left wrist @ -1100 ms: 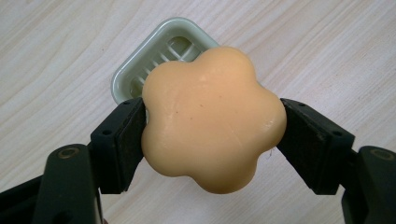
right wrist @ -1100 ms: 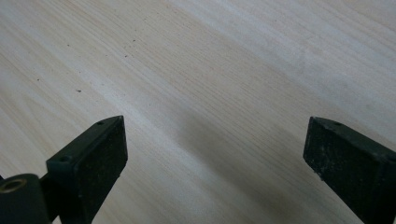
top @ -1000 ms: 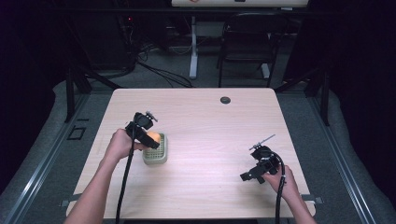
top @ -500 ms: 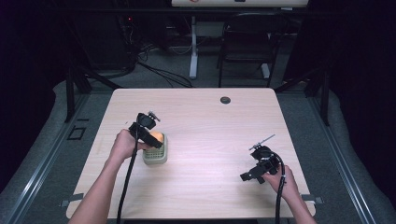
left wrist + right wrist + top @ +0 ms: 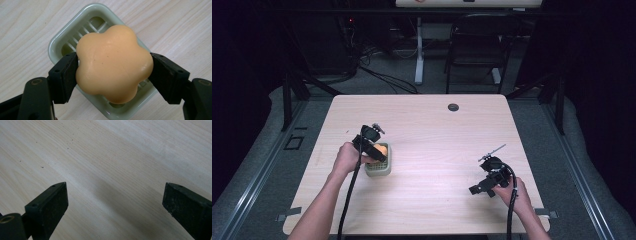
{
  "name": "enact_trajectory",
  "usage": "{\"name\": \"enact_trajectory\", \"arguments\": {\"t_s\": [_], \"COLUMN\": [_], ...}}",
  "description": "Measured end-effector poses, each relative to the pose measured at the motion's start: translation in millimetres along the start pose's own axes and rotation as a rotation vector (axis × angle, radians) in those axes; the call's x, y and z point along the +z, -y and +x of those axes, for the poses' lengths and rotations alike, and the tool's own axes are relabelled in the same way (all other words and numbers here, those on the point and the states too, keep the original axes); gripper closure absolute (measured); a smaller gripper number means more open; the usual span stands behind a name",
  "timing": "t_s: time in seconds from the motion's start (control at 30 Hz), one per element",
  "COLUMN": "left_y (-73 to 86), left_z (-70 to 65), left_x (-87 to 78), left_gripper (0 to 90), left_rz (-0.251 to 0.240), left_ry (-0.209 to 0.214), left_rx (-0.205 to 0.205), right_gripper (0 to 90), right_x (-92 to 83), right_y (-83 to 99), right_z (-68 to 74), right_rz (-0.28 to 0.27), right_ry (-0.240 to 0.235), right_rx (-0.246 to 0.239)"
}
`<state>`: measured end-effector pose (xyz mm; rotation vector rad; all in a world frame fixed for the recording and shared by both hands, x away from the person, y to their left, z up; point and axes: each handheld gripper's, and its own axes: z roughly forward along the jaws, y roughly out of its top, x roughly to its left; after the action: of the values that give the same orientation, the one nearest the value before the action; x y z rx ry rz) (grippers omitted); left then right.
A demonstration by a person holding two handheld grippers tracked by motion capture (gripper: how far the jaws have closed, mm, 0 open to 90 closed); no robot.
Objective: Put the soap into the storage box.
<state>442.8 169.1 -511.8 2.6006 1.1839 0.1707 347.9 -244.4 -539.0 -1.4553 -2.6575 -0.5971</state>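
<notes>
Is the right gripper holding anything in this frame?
No: in the right gripper view the right gripper has its jaws wide apart with bare wooden table between them.

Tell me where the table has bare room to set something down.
Bare wood runs between the soap dish and the right hand-held gripper, and across the far half up to the black grommet. It is crowded at the dish, where the left hand-held gripper grips the soap.

Left tongs (image 5: pixel 379 150) perhaps slightly nearer.
</notes>
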Motion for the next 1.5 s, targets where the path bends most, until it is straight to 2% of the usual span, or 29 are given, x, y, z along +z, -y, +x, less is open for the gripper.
{"name": "enact_trajectory", "arguments": {"t_s": [0.2,0.57,0.77,0.9,0.93,1.0,1.07,1.17,1.33,1.5], "left_y": [2.8,5.7,6.3,6.2,6.1,5.7,5.2,4.5,4.0,4.1], "left_z": [0.4,2.1,2.6,3.8,3.9,4.3,4.4,4.4,4.2,4.6], "left_x": [6.4,10.8,11.8,12.1,12.3,12.4,12.4,12.6,12.8,13.1], "left_gripper": [26.6,26.6,26.6,26.6,26.6,26.5,26.6,26.5,26.4,26.3], "left_rz": [0.013,0.025,0.034,0.043,0.044,0.050,0.055,0.060,0.062,0.057], "left_ry": [0.002,0.011,0.023,0.036,0.038,0.041,0.043,0.043,0.043,0.044], "left_rx": [0.005,0.039,0.082,0.096,0.097,0.106,0.112,0.122,0.123,0.119], "right_gripper": [5.9,5.9,5.9,5.9,6.0,5.9,6.0,5.9,5.9,5.9], "right_x": [0.2,0.2,-0.8,-0.5,-0.4,1.2,-0.2,-0.4,0.1,-0.3], "right_y": [0.1,0.2,0.5,0.9,0.9,1.8,0.8,0.7,1.4,1.1], "right_z": [0.0,0.1,0.2,0.0,-0.3,0.8,-0.3,-0.3,1.0,0.1], "right_rz": [0.001,0.001,0.006,-0.002,0.003,-0.020,0.003,0.009,-0.017,-0.001], "right_ry": [0.001,0.001,0.007,-0.005,0.009,0.008,0.009,0.004,-0.011,-0.005], "right_rx": [0.000,0.000,0.000,0.008,0.004,0.024,0.005,-0.001,0.019,0.008]}}
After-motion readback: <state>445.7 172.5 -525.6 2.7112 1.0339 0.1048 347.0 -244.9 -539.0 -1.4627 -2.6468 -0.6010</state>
